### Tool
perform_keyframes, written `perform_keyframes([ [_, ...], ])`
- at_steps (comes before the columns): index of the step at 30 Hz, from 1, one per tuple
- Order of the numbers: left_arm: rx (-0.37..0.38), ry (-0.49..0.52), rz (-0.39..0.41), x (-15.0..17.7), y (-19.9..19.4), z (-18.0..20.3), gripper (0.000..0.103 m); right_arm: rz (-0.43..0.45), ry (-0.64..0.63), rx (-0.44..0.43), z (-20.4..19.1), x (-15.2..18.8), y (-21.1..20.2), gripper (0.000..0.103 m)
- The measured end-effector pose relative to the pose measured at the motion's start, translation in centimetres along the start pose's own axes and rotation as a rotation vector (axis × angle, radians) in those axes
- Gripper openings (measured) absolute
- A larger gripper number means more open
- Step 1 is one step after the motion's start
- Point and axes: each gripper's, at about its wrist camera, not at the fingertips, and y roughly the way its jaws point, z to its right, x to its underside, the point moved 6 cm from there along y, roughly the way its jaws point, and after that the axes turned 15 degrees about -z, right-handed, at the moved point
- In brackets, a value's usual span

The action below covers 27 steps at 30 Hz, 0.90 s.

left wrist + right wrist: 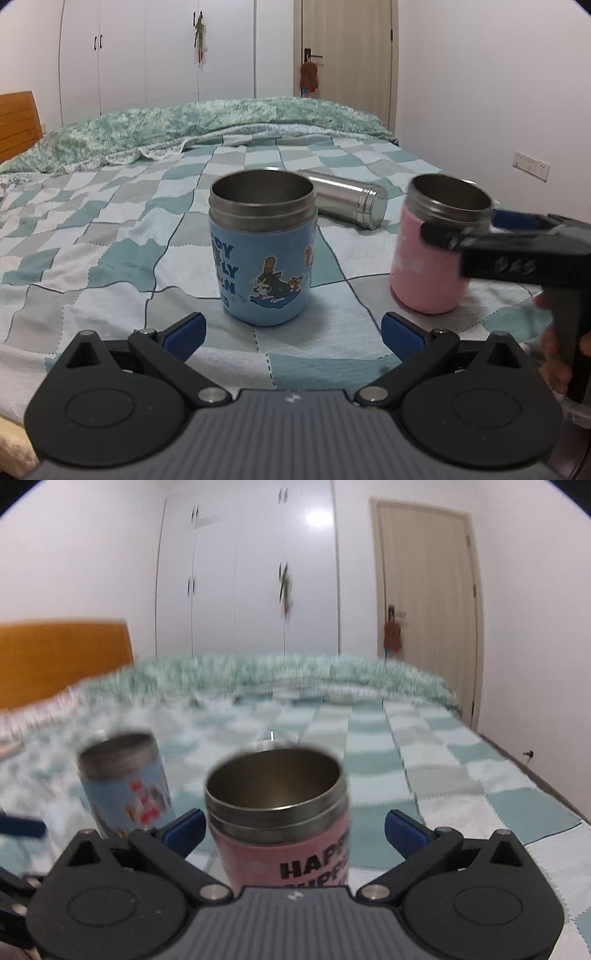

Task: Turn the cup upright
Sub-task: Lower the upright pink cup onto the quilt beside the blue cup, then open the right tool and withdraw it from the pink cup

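Observation:
A blue cartoon cup [263, 247] stands upright on the bed, mouth up, just ahead of my open, empty left gripper [293, 332]. A pink cup [432, 251] stands upright to its right. My right gripper [476, 229] reaches in from the right with its jaws on either side of the pink cup's rim. In the right wrist view the pink cup [280, 823] stands between the wide-open jaws of the right gripper [295, 830], not touching either pad. The blue cup [127, 786] stands to its left, blurred.
A steel flask [345, 197] lies on its side behind the cups. The checked bedspread [110, 221] covers the bed, with a green quilt [184, 125] bunched at the back. A wooden headboard [62, 657] is at the left. Wardrobes and a door are beyond.

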Motion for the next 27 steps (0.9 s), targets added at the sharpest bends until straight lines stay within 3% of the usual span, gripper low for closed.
perform_keyframes([
  [5,0.004,0.004,0.062,0.5,-2.3,0.6,0.103,0.165,-0.03,0.02,-0.2,0.2,-5.6,0.103],
  [8,0.016,0.001,0.116,0.9,-4.2,1.1,0.103,0.219,-0.056,0.039,-0.4,0.9,-8.4,0.103],
  [17,0.002,-0.036,0.299,4.4,-9.7,2.9,0.103,0.303,-0.07,0.078,-0.8,5.3,-15.4,0.103],
  [27,-0.049,-0.091,0.411,9.4,-12.6,3.3,0.103,0.306,-0.022,0.108,1.0,9.9,-18.5,0.103],
])
